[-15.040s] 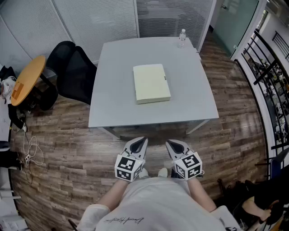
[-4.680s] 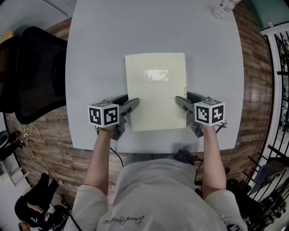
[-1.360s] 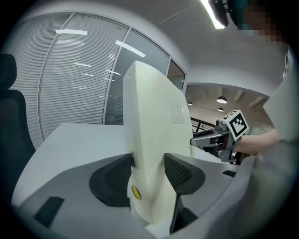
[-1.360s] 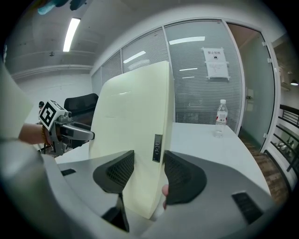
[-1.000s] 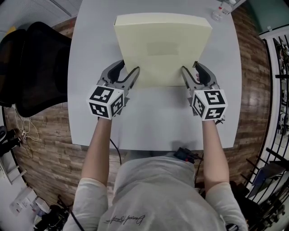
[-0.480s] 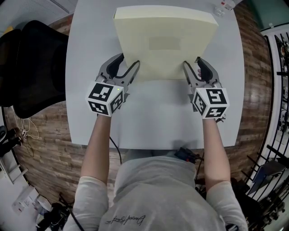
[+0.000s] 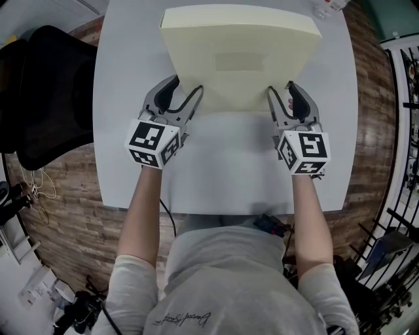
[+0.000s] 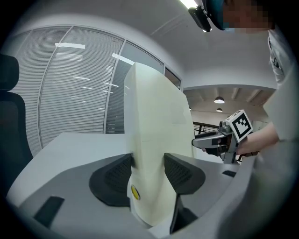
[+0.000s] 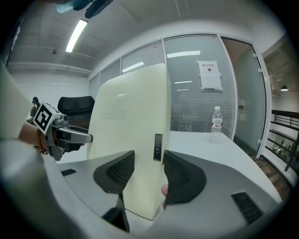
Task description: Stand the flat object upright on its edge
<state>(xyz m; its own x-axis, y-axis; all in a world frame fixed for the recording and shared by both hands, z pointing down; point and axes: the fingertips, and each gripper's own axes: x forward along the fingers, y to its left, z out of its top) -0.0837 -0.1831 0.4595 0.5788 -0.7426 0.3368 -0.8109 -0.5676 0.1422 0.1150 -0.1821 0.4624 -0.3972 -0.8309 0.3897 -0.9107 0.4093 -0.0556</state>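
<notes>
The flat object is a pale yellow case. It stands steeply on its near lower edge on the grey table, its broad face towards me. My left gripper is shut on its lower left side and my right gripper is shut on its lower right side. In the left gripper view the case fills the gap between the left gripper's dark pads. In the right gripper view the case, with a small dark tag on its edge, is pinched the same way by the right gripper.
A clear water bottle stands at the table's far right corner, also in the right gripper view as the bottle. A black office chair stands left of the table. Black railings run along the right.
The case has tipped slightly more upright, its top edge a little higher in the head view. Both grippers keep their hold in nearly the same place.
</notes>
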